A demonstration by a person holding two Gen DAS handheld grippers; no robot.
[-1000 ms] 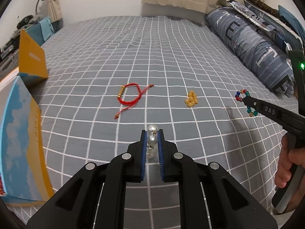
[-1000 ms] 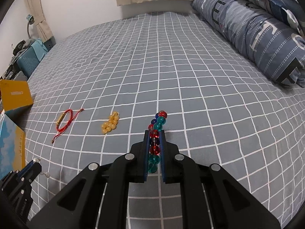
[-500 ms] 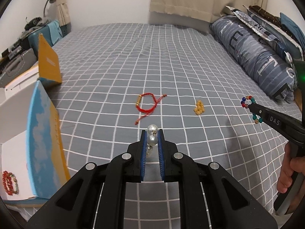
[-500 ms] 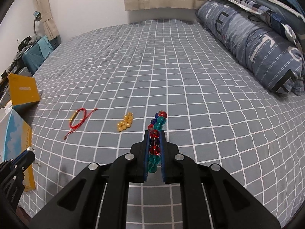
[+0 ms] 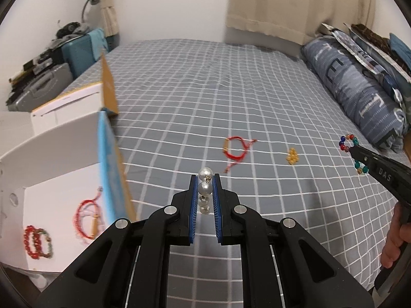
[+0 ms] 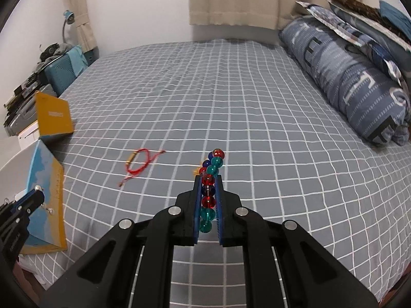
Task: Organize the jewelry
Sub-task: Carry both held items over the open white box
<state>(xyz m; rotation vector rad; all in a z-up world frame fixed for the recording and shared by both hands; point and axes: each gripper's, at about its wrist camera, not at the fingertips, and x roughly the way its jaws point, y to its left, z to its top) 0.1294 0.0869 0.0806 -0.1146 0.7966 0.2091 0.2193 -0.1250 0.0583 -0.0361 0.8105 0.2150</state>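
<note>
The left tool [image 5: 205, 192] is clamped on a string of pearl beads [image 5: 205, 188] above the near part of the grey checked bed [image 5: 205, 89], beside the open white box [image 5: 56, 179] at the left that holds red bracelets [image 5: 86, 215]. The right tool [image 6: 208, 200] grips a bracelet of red, blue and teal glass beads [image 6: 209, 187]. Farther out on the bed lie a red cord bracelet [image 5: 235, 150] and, to its right, a cluster of amber beads [image 5: 292, 156].

Left gripper [image 5: 205, 187] clamps white pearl strand [image 5: 205, 190], frame centre. Open white cardboard box [image 5: 51, 154], lower left, contains red bead bracelets [image 5: 38, 241]. Red cord bracelet [image 5: 235, 151] and amber bead cluster [image 5: 292, 156] lie on grey checked bedsheet [image 5: 205, 89], centre right.
</note>
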